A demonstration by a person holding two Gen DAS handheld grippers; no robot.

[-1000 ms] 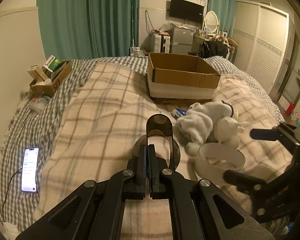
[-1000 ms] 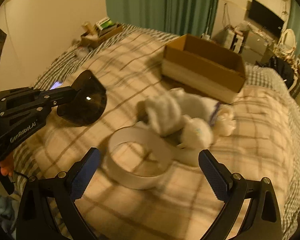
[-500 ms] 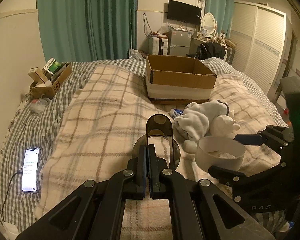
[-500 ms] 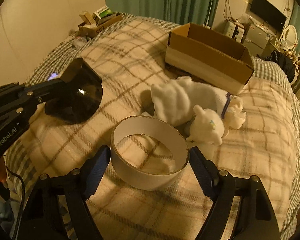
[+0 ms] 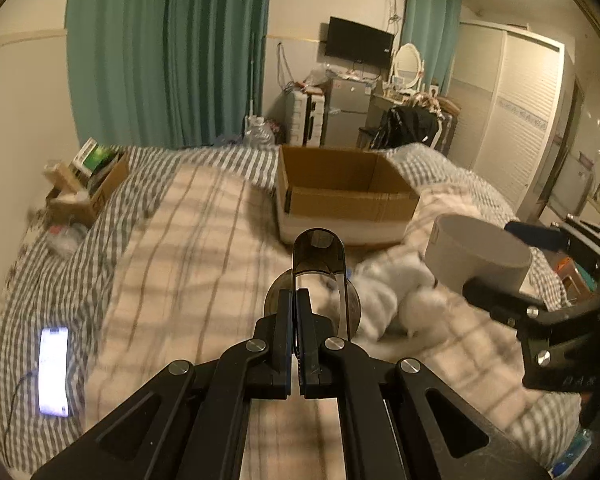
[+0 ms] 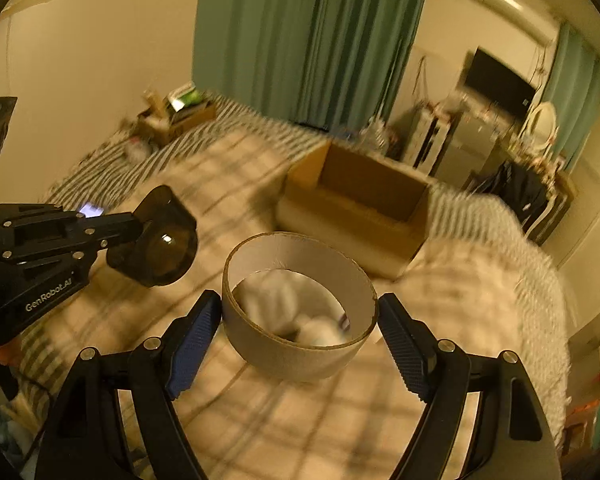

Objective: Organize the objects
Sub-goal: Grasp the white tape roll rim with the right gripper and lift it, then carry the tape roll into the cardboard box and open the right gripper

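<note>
The right gripper (image 6: 300,334) is pinching a wide white cardboard ring (image 6: 298,312), the open brown cardboard box (image 6: 356,204) lying straight ahead, while the left gripper (image 5: 296,320) is clamping a dark smoky plastic scoop (image 5: 319,276).

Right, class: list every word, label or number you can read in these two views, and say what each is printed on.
"GenRobot.AI": on the left gripper body, right wrist view.
"DAS": partly legible, on the right gripper body, left wrist view.
Phone screen: too blurred to read.
Green box: print unreadable.

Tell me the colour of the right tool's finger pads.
Blue pads, clearest in the right wrist view.
</note>
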